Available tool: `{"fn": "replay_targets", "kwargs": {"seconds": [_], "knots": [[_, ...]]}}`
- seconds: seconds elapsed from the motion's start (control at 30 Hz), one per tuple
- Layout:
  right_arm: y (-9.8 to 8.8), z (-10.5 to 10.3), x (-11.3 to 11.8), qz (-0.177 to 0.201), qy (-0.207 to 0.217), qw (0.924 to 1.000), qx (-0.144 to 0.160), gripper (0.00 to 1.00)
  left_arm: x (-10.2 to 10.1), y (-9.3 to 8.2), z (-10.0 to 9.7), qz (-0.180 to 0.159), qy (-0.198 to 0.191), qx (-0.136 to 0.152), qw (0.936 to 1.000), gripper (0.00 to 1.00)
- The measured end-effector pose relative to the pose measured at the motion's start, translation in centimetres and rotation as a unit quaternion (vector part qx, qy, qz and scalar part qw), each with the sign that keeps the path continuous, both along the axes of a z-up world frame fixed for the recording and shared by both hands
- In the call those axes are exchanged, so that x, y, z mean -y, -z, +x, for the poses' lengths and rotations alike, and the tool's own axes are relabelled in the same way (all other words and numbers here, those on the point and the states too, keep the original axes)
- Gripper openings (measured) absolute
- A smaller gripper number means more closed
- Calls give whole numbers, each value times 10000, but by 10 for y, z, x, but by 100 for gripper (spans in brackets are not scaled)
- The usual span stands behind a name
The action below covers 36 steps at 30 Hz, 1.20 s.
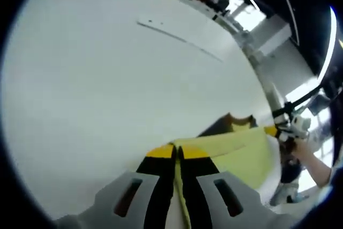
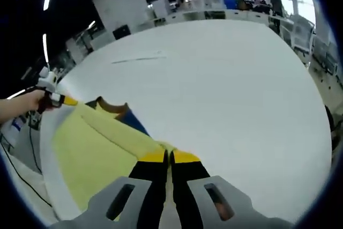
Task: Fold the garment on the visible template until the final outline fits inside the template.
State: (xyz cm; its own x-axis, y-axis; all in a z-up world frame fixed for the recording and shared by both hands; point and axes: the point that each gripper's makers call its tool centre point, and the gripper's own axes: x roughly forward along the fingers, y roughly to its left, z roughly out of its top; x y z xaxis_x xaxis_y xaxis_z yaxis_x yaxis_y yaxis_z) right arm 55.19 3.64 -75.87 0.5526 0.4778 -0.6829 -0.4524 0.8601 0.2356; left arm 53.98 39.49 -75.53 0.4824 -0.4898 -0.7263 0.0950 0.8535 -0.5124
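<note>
Both grippers are holding the garment (image 2: 102,143) by one edge and stretching it between them above the white counter (image 2: 230,89). The left gripper (image 1: 177,153) is clenching its fingers on yellow fabric, the cloth passing straight between the yellow-tipped black pads. The right gripper (image 2: 169,156) is doing the same at the opposite end of that edge.

In the left gripper view the other gripper is appearing at the far right, with a person's hand (image 1: 303,148) behind it. In the right gripper view the other gripper is appearing at the far left.

Garment: pale yellow panel, soft knit look, matte, draping in a shallow sag between the two holds. A darker navy part with an orange-brown neckline is showing at the far side. It is sitting near the counter's edge closest to the person.

A thin pale line (image 1: 177,35) is lying well apart across the counter; possibly a template edge, I cannot tell for certain.

Step, as judged: lifting and spreading the held edge, a fold being set up rather than finished. Next move likely calls for carrying both holds evenly, keeping the edge taut, laying it down square.

Counter surface: smooth, uniform, faintly glossy.
</note>
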Motion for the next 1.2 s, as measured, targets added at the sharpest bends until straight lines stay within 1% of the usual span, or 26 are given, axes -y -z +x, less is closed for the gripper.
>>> {"fn": "replay_targets", "kwargs": {"seconds": [0.13, 0.23, 0.37, 0.47, 0.67, 0.83, 1.03, 1.2], "knots": [[2, 0, 0, -26, 5, 10000, -17, 3, 0, 1, 0, 30, 14, -13, 10000, 0], [2, 0, 0, 8, 8, 10000, -26, 4, 1, 1, 0, 84, 131, 65, 9999, 0], [-1, 0, 1, 89, 73, 9999, -11, 5, 0, 1, 0, 93, 161, 113, 9998, 1], [-3, -2, 2, 75, 60, 10000, 25, 5, 0, -1, 0, 144, 183, 165, 9996, 1], [-7, -4, 3, 99, 52, 9999, 51, 8, -3, -7, 3, 206, 208, 319, 9991, 3], [-12, -4, 3, 194, 64, 9997, 115, 10, -4, -14, 1, 234, 245, 403, 9986, 4], [-19, -8, 1, 180, 27, 9997, 164, 13, -4, -21, -1, 169, 231, 523, 9982, 8], [-25, -12, -1, 209, -20, 9996, 211, 18, -6, -30, -3, 184, 207, 645, 9975, 12]]}}
